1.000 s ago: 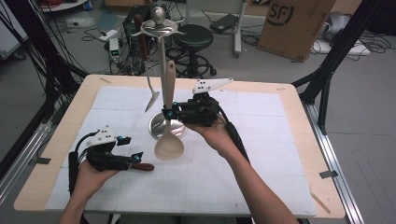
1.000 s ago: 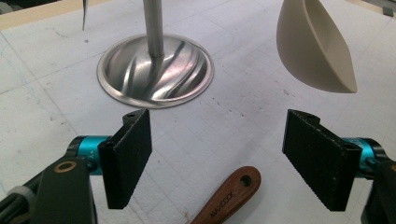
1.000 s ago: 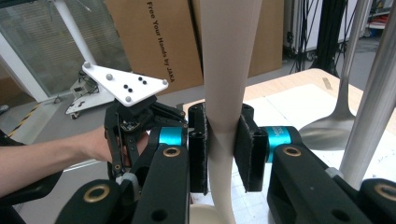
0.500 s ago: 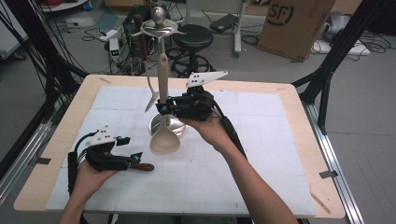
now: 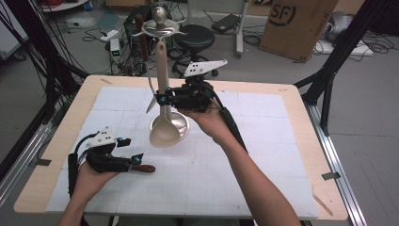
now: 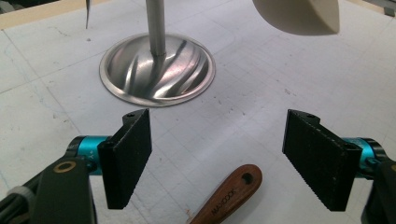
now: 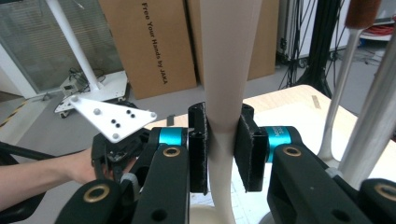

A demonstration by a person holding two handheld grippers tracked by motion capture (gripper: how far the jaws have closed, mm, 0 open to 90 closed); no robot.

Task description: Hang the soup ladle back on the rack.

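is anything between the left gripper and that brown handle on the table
Nothing visible. The left gripper is open, and the brown handle lies on the table just in front, its end reaching into the gap between the fingers. The metal stand base sits farther off.

The worktop (image 5: 301, 141) is a pale wooden board with a white gridded mat (image 5: 263, 155) laid over most of it, its timber edge showing all round. It sits on a grey floor (image 5: 367, 89). Beyond the far edge stands a black round stool (image 5: 194, 34), with a white power strip (image 5: 114, 46) and loose cables lying near it. A brown cardboard box (image 5: 297, 23) stands at the back right, printed with black letters. Black frame legs (image 5: 329, 70) rise at the right, and bundled black cables (image 5: 44, 61) hang at the left. In the right gripper view, what looks like a glazed partition (image 7: 32, 42) stands behind more cardboard boxes (image 7: 144, 42). Light is even and indoor.
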